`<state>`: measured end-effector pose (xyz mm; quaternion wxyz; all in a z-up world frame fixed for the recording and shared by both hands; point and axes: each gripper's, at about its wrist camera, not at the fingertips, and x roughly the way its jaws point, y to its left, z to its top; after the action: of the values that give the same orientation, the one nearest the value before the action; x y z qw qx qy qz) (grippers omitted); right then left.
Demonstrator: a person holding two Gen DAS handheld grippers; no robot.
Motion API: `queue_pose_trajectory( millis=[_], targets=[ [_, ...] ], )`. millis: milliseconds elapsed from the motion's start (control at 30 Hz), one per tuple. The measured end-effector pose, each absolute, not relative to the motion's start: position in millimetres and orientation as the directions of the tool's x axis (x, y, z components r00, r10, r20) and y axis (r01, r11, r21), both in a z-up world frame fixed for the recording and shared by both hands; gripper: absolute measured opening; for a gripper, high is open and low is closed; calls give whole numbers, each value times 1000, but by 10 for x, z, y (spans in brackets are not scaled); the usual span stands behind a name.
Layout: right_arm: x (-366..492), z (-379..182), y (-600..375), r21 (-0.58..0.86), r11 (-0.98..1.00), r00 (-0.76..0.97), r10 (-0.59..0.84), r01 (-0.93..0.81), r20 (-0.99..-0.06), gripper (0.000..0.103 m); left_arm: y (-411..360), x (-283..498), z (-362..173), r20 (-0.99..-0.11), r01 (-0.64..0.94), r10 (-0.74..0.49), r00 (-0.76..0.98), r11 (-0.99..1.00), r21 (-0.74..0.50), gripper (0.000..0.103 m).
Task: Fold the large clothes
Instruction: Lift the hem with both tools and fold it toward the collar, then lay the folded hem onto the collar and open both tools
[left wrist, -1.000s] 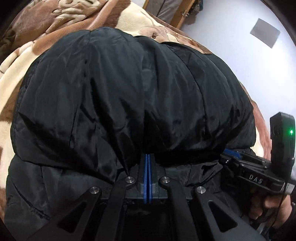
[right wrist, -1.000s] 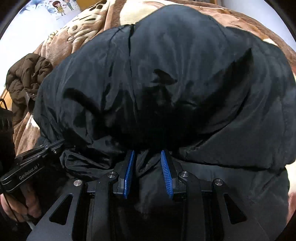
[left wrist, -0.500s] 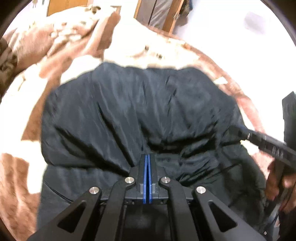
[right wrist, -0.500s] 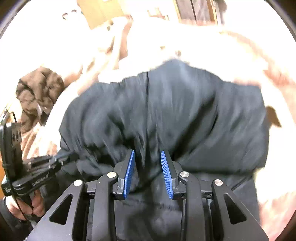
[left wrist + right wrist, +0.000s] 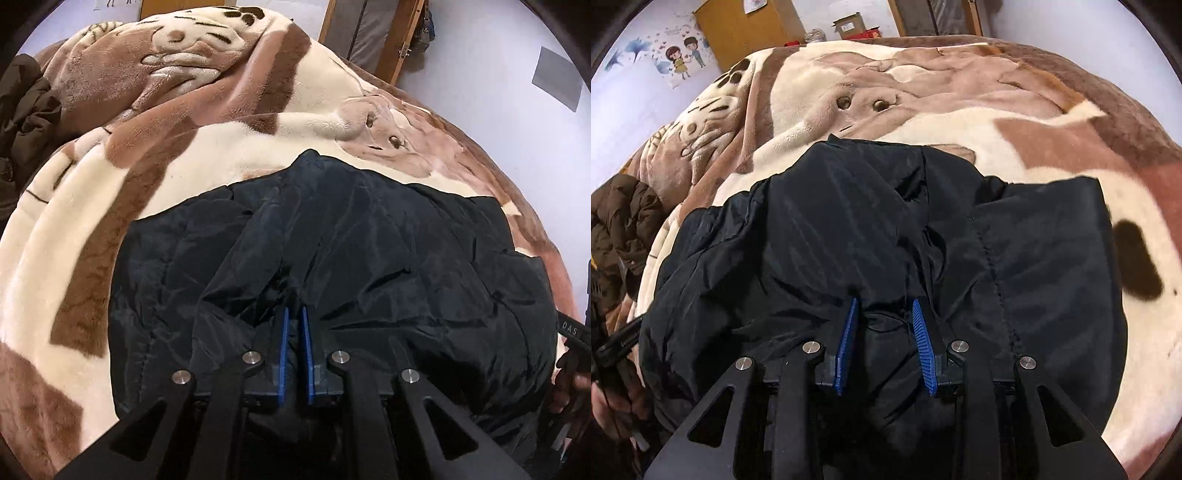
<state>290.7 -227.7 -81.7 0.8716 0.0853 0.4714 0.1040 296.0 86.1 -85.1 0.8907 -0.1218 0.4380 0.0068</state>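
Note:
A large black padded jacket (image 5: 369, 240) lies folded over itself on a bed blanket (image 5: 110, 184). My left gripper (image 5: 294, 310) is at the jacket's near edge. Its jaws are opening: a narrow gap shows between the blue pads, with a ridge of black fabric running up from their tips. In the right wrist view the same jacket (image 5: 831, 221) fills the middle. My right gripper (image 5: 884, 301) is shut on a thick bunch of its fabric, which bulges between the blue pads. Each gripper shows at the edge of the other's view.
The brown and cream animal-print blanket (image 5: 960, 110) covers the whole bed. A dark brown puffy garment (image 5: 624, 214) is heaped at the bed's left side. A yellow cabinet (image 5: 750, 26), boxes and wooden frames stand by the far wall. A person's hand (image 5: 613, 406) holds the left gripper's handle.
The jacket filled both views a second ago; now it lies lower and further off, with much blanket showing. Both grippers have drawn back and up. The left pads, pressed together before, have parted slightly.

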Motion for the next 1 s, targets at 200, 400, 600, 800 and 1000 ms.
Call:
queue_pose_trajectory(
  millis=[200,400,600,800,1000],
  targets=[
    [2378,-241,-2027,305,930,603,365,-205,-709,31,732,2454,-365,-692,-43,-199,694,948,-317,10],
    [2247,-811,-1570,299,918,445,390,-262,-806,31,169,2337,-716,-756,79,-300,582,946,-315,10],
    [2215,-1126,-1533,286,931,418,359,-228,-835,30,275,2441,-1049,-819,3,-251,515,957,-291,6],
    [2291,-1258,-1458,256,941,422,328,-219,-845,30,143,2528,-1140,-835,-9,-160,527,981,-194,5],
    [2298,-1303,-1415,232,947,445,310,-223,-840,30,58,2558,-1196,-829,-14,-130,544,986,-164,5]
  ],
)
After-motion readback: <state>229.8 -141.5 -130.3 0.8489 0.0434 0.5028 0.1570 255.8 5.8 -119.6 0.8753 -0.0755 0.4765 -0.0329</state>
